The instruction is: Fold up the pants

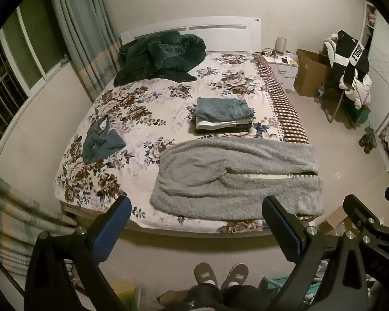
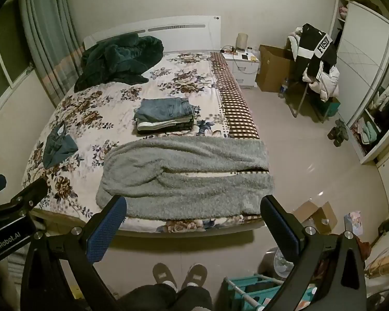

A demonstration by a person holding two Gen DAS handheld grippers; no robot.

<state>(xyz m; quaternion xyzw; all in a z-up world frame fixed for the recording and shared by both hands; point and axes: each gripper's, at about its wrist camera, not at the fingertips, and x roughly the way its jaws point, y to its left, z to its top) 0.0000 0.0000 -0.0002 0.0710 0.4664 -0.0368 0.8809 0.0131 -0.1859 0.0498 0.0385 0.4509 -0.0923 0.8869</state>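
Grey fleece pants [image 1: 233,178] lie spread sideways across the near end of the bed [image 1: 153,98], legs to the right; they also show in the right wrist view [image 2: 186,178]. My left gripper [image 1: 197,223] is open and empty, held above the floor just short of the bed's foot. My right gripper [image 2: 194,220] is open and empty at the same height, to the right of the left one. A stack of folded pants [image 1: 224,114] with jeans on top sits mid-bed behind the grey pants. A crumpled teal pair [image 1: 101,142] lies at the bed's left side.
A dark green blanket [image 1: 158,57] is heaped at the headboard. A nightstand [image 1: 282,64], cardboard box [image 1: 311,72] and a chair piled with clothes [image 1: 350,64] stand right of the bed. A wardrobe [image 2: 363,90] lines the right wall. Curtains [image 1: 85,26] hang at left. My slippered feet [image 1: 220,274] stand before the bed.
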